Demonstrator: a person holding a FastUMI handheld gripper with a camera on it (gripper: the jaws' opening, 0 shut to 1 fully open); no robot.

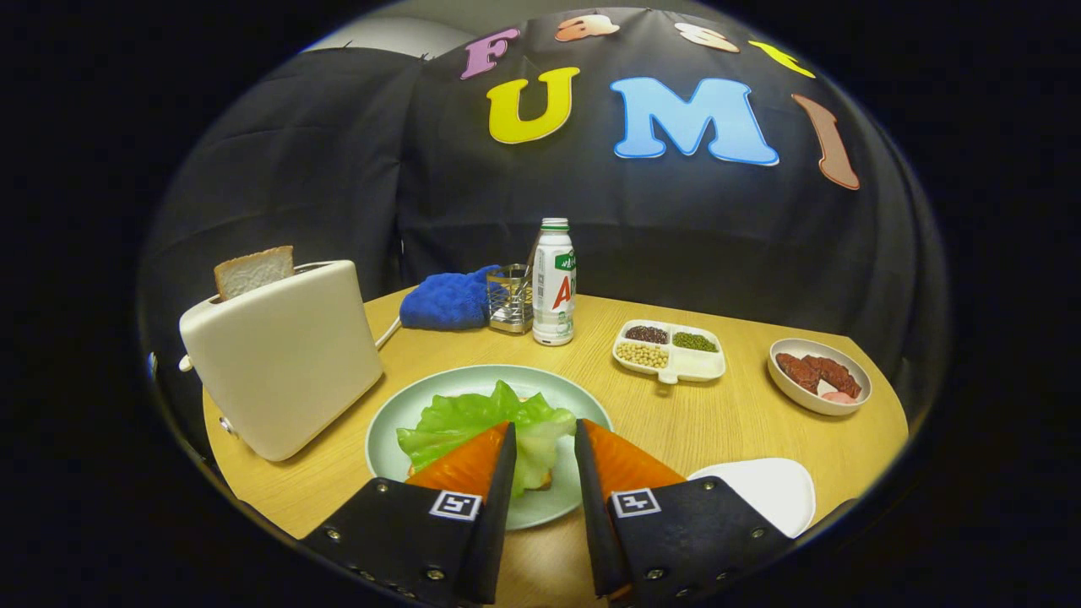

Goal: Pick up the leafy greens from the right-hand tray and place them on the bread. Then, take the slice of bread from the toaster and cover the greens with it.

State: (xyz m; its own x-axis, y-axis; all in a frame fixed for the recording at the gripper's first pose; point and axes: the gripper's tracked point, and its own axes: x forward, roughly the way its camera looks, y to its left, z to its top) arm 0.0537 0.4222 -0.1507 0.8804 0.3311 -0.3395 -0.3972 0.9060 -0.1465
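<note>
The leafy greens (473, 422) lie spread over a slice of bread on the pale green plate (397, 414); a bit of bread crust (542, 482) shows under them. My gripper (545, 431) hovers over the plate's near side, open, its fingers standing apart above the greens without pressing on them. A cream toaster (283, 359) stands left of the plate with a slice of bread (253, 270) sticking up from its slot. A white tray (773, 490) sits to the right of the fingers.
Beyond the plate stand a white bottle (554, 283), a wire holder (509, 297) and a blue cloth (448, 300). A divided dish of beans (669, 348) and a bowl of brown pieces (817, 374) sit to the right on the wooden table (726, 414).
</note>
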